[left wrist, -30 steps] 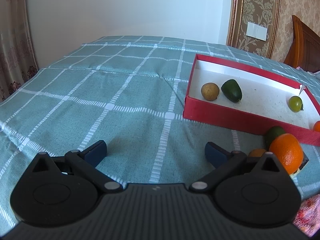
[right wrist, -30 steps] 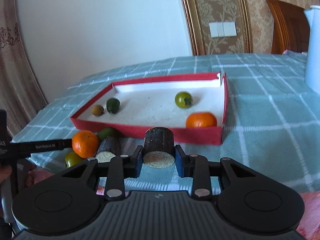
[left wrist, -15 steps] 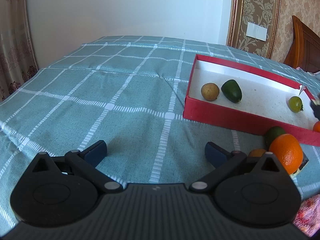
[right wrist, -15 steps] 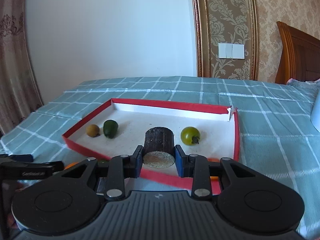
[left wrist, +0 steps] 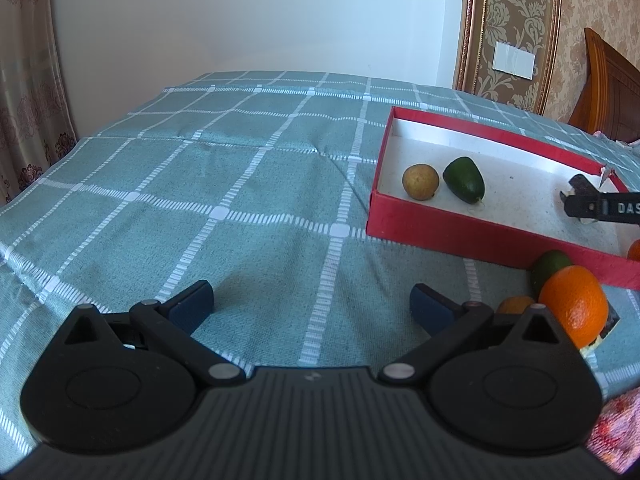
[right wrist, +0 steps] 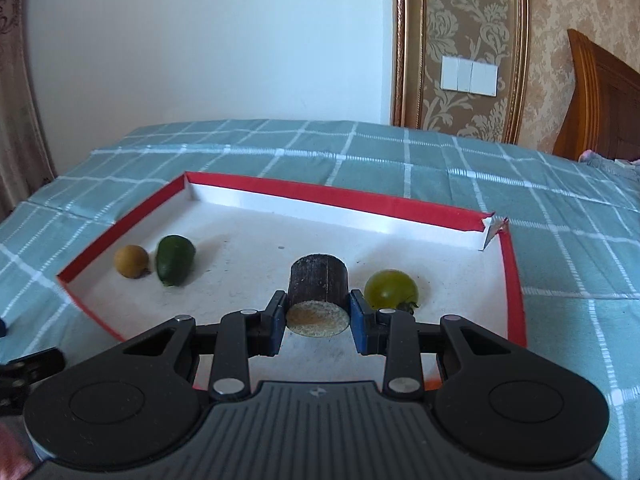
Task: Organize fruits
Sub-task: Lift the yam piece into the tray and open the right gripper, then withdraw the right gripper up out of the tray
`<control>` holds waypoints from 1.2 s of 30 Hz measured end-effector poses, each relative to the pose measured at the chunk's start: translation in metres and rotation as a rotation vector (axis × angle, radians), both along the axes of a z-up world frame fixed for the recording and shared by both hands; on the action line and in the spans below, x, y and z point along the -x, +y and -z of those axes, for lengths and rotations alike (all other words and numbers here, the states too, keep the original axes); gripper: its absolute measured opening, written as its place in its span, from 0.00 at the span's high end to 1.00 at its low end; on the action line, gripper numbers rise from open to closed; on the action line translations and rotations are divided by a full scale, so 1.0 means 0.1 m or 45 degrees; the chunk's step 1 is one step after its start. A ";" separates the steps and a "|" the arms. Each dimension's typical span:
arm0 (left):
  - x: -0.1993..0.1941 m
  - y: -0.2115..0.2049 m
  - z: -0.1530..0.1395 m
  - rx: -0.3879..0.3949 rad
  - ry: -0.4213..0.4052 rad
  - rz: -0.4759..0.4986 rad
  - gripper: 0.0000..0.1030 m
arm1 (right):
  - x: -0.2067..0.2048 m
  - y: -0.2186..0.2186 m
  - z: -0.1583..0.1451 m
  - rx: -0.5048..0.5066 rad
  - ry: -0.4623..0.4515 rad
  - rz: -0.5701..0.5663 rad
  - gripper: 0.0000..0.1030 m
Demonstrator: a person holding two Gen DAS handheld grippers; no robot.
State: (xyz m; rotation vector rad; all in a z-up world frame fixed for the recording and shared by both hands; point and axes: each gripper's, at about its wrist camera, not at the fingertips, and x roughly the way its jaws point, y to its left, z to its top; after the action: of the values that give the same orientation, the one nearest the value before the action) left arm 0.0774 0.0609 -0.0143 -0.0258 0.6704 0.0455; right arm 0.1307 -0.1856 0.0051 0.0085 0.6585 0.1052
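Observation:
My right gripper (right wrist: 318, 314) is shut on a dark sugarcane piece (right wrist: 318, 286) with a pale cut end, held over the inside of the red box (right wrist: 332, 194). In the box lie a small brown fruit (right wrist: 131, 261), a dark green fruit (right wrist: 174, 260) and a green tomato (right wrist: 391, 290). My left gripper (left wrist: 311, 300) is open and empty, low over the tablecloth left of the box (left wrist: 460, 226). An orange (left wrist: 574, 304) and a green fruit (left wrist: 550, 266) lie outside the box's near wall. The right gripper (left wrist: 600, 206) shows over the box in the left wrist view.
A teal checked tablecloth (left wrist: 240, 184) covers the table. A small orange fruit (left wrist: 516, 304) sits behind my left gripper's right finger. A pink patterned cloth (left wrist: 614, 428) lies at the lower right. A wooden headboard (right wrist: 604, 100) stands at the back right.
My right gripper has carried the sugarcane piece forward, from in front of the box to over its inside, closer to the green tomato. The left gripper has not moved.

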 end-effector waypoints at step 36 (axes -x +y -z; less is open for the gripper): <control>0.00 0.00 0.01 -0.005 0.002 -0.001 0.00 | -0.05 -0.01 0.11 -0.007 0.039 0.016 0.44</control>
State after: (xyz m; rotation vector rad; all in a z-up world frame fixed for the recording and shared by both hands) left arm 0.0777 0.0605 -0.0150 -0.0219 0.6716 0.0476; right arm 0.1360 -0.1869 -0.0061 0.0192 0.6886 0.0949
